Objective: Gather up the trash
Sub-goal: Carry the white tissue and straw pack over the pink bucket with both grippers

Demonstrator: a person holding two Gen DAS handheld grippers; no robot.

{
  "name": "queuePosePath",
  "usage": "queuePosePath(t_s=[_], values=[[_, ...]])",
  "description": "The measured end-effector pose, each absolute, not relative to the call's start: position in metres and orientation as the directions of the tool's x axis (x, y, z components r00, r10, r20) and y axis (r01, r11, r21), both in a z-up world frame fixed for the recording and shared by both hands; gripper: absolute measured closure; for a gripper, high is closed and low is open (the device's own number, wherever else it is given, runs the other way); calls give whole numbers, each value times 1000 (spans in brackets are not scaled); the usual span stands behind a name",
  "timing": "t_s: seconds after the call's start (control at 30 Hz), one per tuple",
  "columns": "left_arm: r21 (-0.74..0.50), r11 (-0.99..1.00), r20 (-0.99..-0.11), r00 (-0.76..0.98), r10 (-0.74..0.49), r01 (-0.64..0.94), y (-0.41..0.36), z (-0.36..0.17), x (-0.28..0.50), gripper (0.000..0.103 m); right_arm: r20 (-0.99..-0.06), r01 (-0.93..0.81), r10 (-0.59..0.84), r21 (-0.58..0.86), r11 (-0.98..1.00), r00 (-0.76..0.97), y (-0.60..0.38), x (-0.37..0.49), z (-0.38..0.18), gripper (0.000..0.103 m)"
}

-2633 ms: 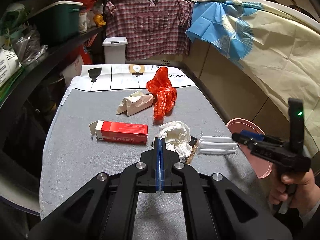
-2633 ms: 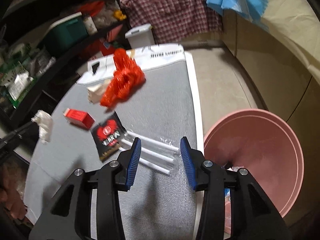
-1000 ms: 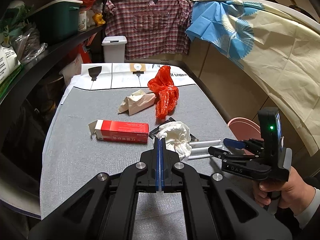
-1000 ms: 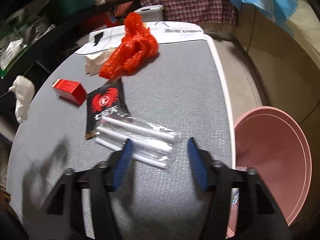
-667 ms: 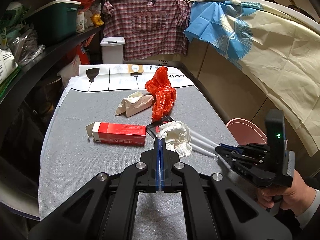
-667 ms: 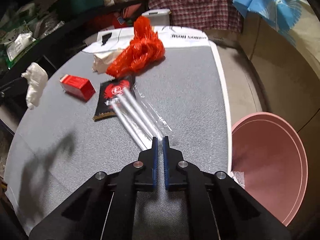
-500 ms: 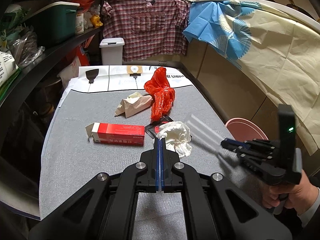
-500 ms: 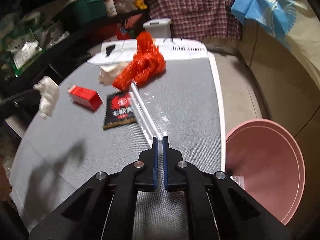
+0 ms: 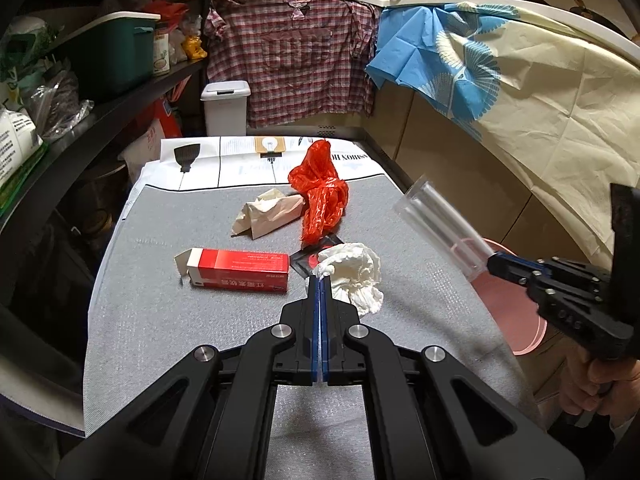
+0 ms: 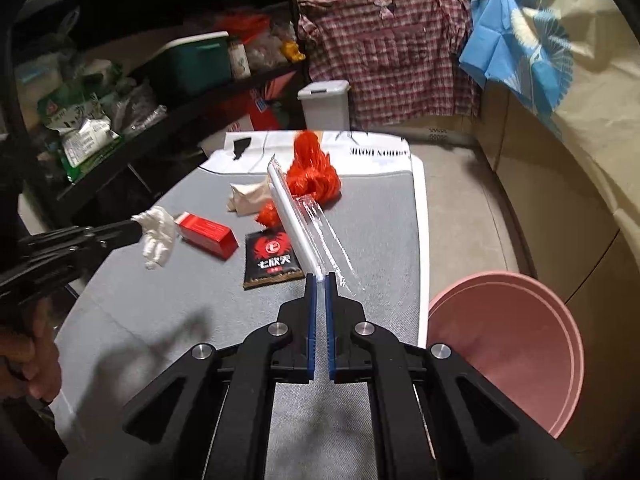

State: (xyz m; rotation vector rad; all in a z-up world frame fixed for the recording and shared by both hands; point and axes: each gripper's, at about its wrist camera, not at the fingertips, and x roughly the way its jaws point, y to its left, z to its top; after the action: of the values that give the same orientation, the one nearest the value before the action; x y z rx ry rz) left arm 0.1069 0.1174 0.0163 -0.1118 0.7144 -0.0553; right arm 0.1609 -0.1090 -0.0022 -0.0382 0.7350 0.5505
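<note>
My left gripper (image 9: 320,278) is shut on a crumpled white tissue (image 9: 354,270), held above the grey table (image 9: 160,320); it also shows in the right wrist view (image 10: 159,236). My right gripper (image 10: 321,278) is shut on a clear plastic packet of white straws (image 10: 298,224), lifted off the table; the packet also shows in the left wrist view (image 9: 444,228). On the table lie a red box (image 9: 240,270), a black snack wrapper (image 10: 272,260), a red plastic bag (image 9: 320,196) and a beige crumpled paper (image 9: 268,212).
A pink basin (image 10: 508,348) stands on the floor by the table's right edge. Dark shelves (image 10: 140,120) with bags and a green bin run along the left. A white lidded bin (image 9: 226,108) stands beyond the table's far end.
My right gripper closed on the straw packet and lifted it off the table, uncovering the black wrapper. My left gripper still holds the tissue in about the same place.
</note>
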Motion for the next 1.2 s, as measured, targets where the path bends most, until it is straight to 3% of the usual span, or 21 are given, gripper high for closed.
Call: queuePosePath(t_s=[0.57, 1.2], values=[[-122, 991, -626, 771, -113, 47, 93, 32, 104, 103, -584, -459, 451, 146, 876, 675, -171, 142, 67, 99], [-138, 976, -623, 751, -217, 168, 6, 37, 129, 103, -626, -209, 255, 148, 967, 737, -273, 153, 29, 99]])
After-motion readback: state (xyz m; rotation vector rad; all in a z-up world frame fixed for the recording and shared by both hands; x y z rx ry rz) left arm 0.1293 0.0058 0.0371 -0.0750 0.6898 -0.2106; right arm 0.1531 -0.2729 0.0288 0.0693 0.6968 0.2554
